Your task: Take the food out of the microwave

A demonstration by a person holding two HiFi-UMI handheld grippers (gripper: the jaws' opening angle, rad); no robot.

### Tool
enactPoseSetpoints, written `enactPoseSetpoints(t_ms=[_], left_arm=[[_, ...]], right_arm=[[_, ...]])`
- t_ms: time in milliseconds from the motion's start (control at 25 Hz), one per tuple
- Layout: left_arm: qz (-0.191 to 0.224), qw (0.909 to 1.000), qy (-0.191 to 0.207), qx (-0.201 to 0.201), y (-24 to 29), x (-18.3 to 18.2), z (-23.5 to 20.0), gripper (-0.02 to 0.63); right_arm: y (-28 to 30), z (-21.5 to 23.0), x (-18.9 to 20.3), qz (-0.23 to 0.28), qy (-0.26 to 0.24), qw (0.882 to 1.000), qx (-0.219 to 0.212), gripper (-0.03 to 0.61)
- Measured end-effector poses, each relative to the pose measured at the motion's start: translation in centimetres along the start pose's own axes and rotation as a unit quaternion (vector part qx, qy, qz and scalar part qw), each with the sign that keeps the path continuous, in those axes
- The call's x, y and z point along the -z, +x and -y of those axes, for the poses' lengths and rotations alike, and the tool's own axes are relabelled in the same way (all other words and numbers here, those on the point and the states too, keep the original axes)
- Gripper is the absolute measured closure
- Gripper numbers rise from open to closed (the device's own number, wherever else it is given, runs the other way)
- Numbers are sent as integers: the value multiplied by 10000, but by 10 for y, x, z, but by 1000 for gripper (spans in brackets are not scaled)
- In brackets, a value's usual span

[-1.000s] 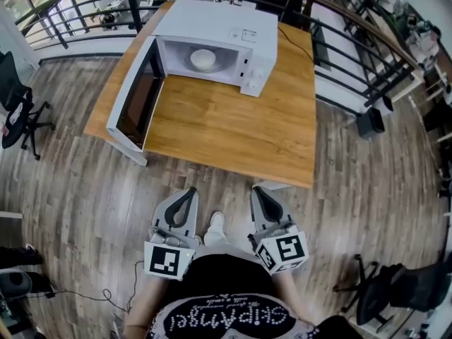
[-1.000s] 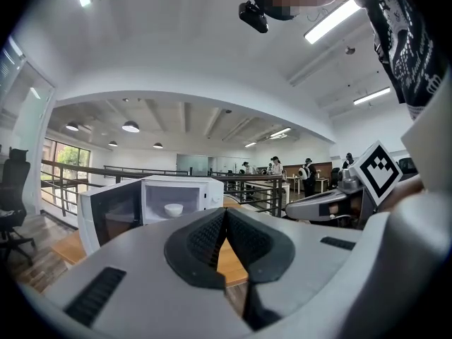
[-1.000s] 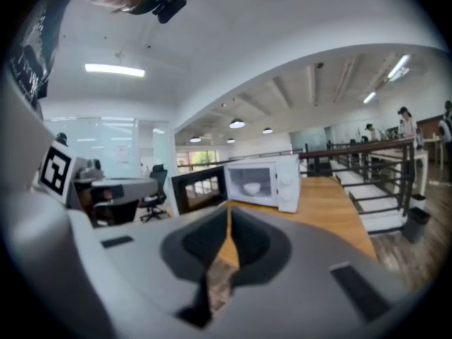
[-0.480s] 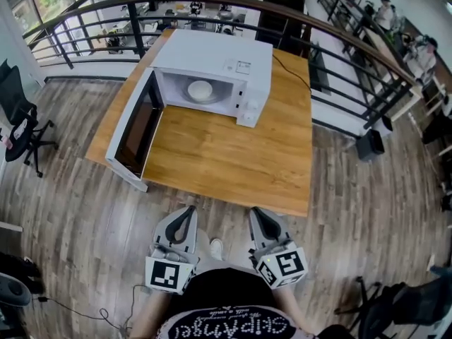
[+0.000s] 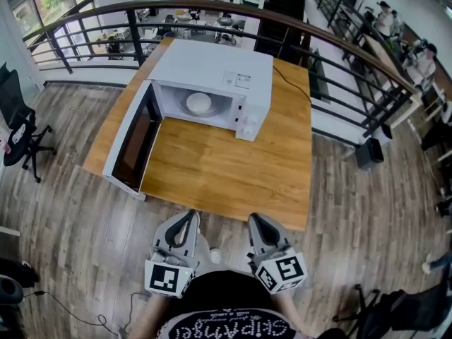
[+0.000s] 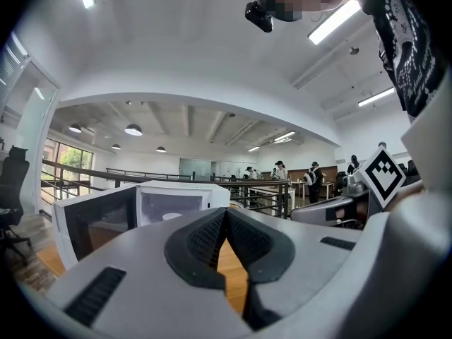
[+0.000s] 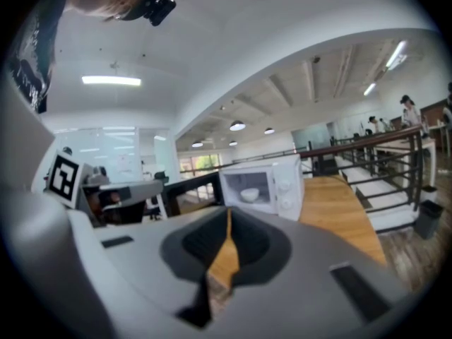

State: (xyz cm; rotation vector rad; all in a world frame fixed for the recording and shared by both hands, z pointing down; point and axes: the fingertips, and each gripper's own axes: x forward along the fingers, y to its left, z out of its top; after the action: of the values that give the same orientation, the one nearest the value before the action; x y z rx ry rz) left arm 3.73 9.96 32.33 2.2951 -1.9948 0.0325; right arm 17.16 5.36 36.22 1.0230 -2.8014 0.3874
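A white microwave stands at the far end of a wooden table, its door swung wide open to the left. Inside it sits a white bowl, which also shows in the right gripper view as a bowl in the microwave. My left gripper and right gripper hover side by side just short of the table's near edge, both shut and empty. From the left gripper view the microwave lies ahead, beyond the shut left gripper.
A dark metal railing runs behind and to the right of the table. A black office chair stands on the wood floor at the left. A power cord trails off the table behind the microwave. People stand in the distance at upper right.
Both grippers and the person have come closer to the table's near edge; the table and microwave sit lower and nearer in the head view. The jaws stayed shut.
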Motion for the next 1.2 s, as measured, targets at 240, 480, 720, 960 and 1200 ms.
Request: enactPoseSetpoints(t_ms=[240,480,720,960,1200], left_arm=[[46,10000,-70,30,30,-6,-30,581],[89,9997,-73,221,67,-17,-66,581],[27,9992,-87,380,100,-25,-104,581],[-24,9987,-178,473,123,-25,-137,581],[-118,9979,-271,584,142,-20,-162,581]], right_arm=[[35,4,-13,22,39,10000,-20,541],[82,9,-32,12,12,10000,35,541],[126,15,-44,-42,47,9998,197,541],[162,14,-50,-117,108,9994,315,541],[192,15,-51,-199,147,9988,420,541]])
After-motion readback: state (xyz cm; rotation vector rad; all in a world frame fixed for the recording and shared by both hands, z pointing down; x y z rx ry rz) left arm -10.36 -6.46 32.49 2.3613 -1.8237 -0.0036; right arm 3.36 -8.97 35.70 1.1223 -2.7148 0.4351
